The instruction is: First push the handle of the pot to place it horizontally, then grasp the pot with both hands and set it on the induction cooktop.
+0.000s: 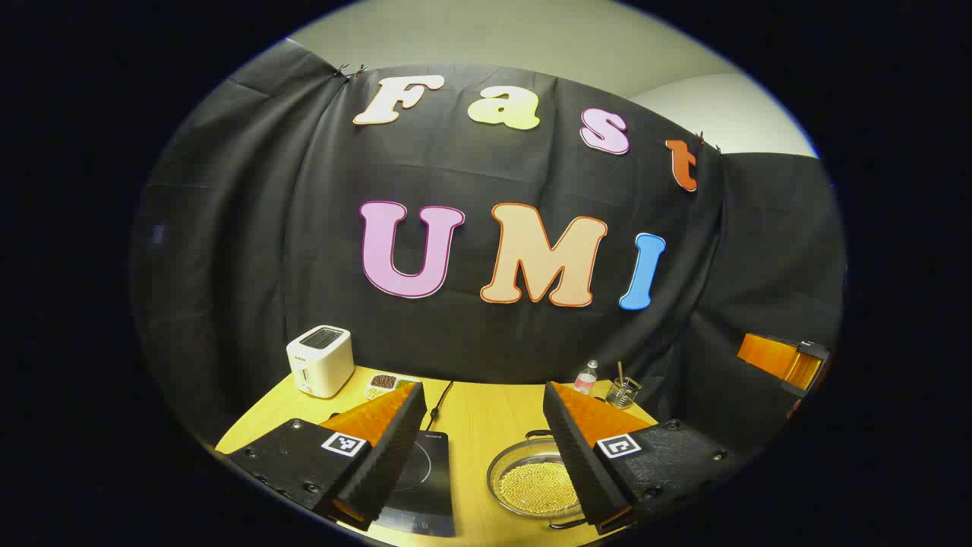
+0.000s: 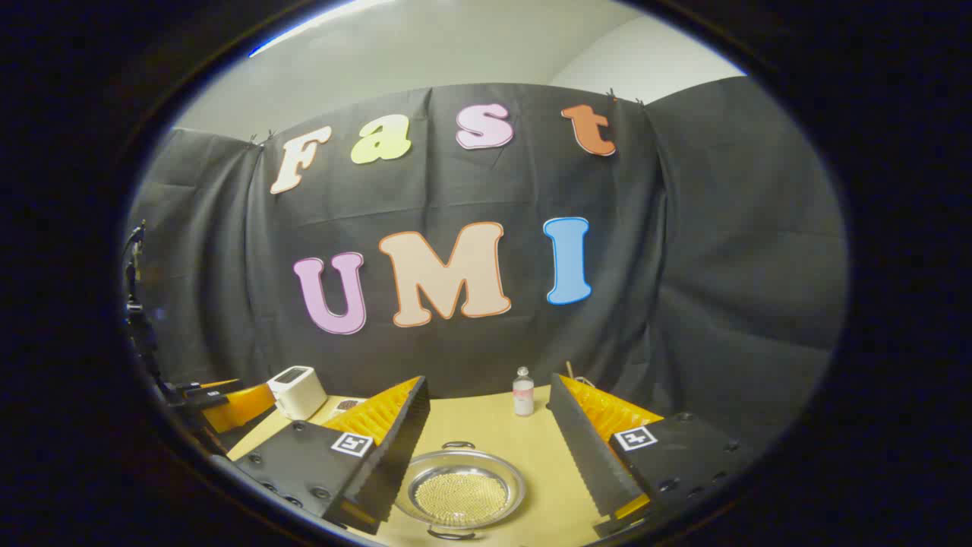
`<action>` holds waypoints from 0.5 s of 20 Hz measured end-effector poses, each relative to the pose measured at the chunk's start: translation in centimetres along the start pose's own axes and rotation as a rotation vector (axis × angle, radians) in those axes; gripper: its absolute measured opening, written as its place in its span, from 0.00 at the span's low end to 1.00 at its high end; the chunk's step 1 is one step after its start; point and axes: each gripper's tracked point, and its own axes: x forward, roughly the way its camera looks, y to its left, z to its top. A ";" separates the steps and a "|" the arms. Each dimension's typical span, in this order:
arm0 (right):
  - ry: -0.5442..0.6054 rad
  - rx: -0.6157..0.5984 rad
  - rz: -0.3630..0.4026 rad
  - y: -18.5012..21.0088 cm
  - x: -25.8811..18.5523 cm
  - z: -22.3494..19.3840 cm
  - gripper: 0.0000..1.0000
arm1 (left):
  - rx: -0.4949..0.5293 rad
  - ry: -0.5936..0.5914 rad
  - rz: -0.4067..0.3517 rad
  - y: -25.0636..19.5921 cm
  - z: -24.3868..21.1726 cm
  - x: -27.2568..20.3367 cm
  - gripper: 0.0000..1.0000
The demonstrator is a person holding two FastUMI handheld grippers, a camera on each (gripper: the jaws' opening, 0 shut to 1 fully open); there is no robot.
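Both grippers, left (image 1: 482,448) and right (image 2: 486,448), hang open above the pot (image 2: 462,490). Left gripper view adds the induction cooktop (image 1: 421,486) left of it.

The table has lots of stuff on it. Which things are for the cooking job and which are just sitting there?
For the job:
pot, full of small yellow beads
induction cooktop
left gripper, open
right gripper, open

Just lying about:
toaster
small bottle
snack tray
glass jar
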 end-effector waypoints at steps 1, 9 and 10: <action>0.004 0.001 0.003 0.1 -0.1 -0.1 0.92 | 0.005 0.003 0.007 0.3 -0.1 0.0 0.99; 0.033 0.013 -0.001 0.5 -0.2 -0.9 0.92 | 0.033 0.007 0.017 0.6 0.1 0.2 0.90; 0.037 0.011 -0.004 0.4 -0.1 -0.9 0.92 | 0.042 0.007 0.014 0.6 0.1 0.2 0.90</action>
